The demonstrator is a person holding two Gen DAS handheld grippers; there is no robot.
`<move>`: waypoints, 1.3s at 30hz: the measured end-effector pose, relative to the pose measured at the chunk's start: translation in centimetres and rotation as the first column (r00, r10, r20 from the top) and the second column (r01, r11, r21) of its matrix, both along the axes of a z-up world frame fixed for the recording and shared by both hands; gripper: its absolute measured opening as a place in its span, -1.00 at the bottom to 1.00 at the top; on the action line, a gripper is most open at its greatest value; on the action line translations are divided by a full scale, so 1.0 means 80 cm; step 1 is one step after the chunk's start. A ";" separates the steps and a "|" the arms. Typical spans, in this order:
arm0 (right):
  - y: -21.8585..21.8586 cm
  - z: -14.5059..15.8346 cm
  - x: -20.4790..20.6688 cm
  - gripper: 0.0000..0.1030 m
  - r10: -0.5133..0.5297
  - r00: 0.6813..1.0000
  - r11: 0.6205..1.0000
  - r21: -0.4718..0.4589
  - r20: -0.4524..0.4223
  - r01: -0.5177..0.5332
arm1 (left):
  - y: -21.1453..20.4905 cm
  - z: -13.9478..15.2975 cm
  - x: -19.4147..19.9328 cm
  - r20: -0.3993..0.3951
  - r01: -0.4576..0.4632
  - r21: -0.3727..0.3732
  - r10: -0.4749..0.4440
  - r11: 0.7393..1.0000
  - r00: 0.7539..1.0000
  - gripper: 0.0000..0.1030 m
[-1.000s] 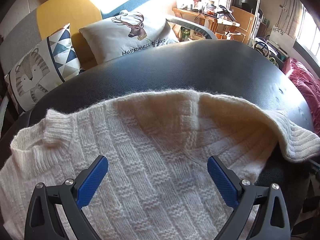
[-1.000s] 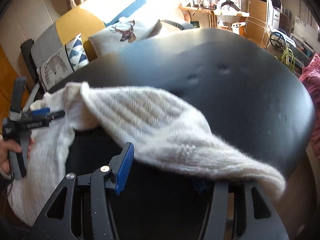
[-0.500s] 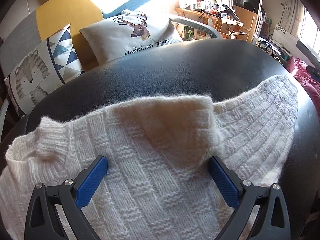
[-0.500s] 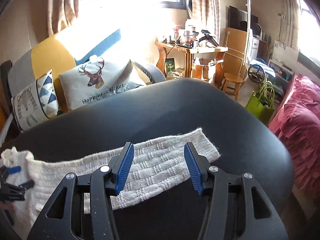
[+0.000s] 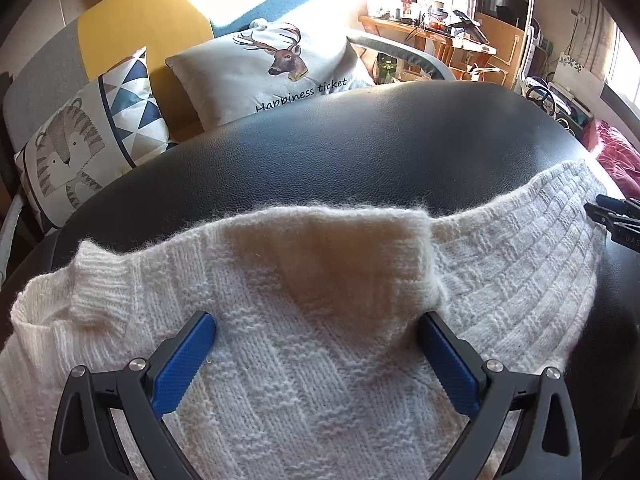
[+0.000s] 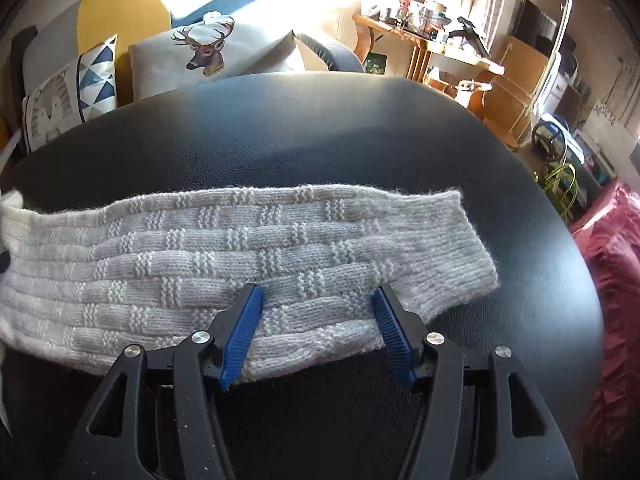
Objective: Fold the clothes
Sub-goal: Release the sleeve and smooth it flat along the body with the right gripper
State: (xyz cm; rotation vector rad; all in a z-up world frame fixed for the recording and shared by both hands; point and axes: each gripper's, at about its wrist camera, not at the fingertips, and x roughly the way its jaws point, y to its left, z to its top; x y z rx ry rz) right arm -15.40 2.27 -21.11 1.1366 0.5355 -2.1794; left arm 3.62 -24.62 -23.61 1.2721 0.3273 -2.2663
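- Folding looks barely begun: the sweater [image 5: 320, 360] lies spread on the black bench [image 5: 340, 152], its sleeve [image 6: 260, 256] stretched out flat.
- Left gripper [image 5: 316, 360] jaws released above the sweater; right gripper [image 6: 316, 328] jaws opening over the sleeve, grasping nothing.

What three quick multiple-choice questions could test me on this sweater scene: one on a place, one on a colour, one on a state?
1. Where does the sweater's sleeve lie?
A. Stretched flat on the black surface
B. Draped over the deer cushion
C. On the floor

2. What colour are the pads on the right tool?
A. Red
B. Blue
C. Yellow

3. How does the right tool stand to the sleeve?
A. Clamped shut on it and lifting it
B. Far off, nothing between its fingers
C. Jaws apart, sleeve between them

Answers: 1 A, the sleeve lies spread on the black surface. 2 B, both pads are blue. 3 C, the jaws are opening, with knit visible between the pads.
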 end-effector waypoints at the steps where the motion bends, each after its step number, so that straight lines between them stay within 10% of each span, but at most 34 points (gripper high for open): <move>1: 0.008 0.000 0.003 0.26 -0.001 1.000 1.000 0.002 0.009 0.001 | -0.001 0.000 -0.001 -0.001 -0.002 -0.001 0.002 1.000 1.000 1.00; 22: 0.060 0.038 0.090 0.31 -0.227 0.964 0.974 -0.055 -0.142 0.221 | -0.035 -0.006 -0.040 -0.013 -0.009 -0.051 0.008 0.999 1.000 1.00; 39: 0.061 0.033 0.112 0.51 -0.296 0.955 0.945 -0.150 -0.010 0.291 | -0.047 0.002 -0.038 -0.023 -0.023 0.006 0.023 1.000 0.999 1.00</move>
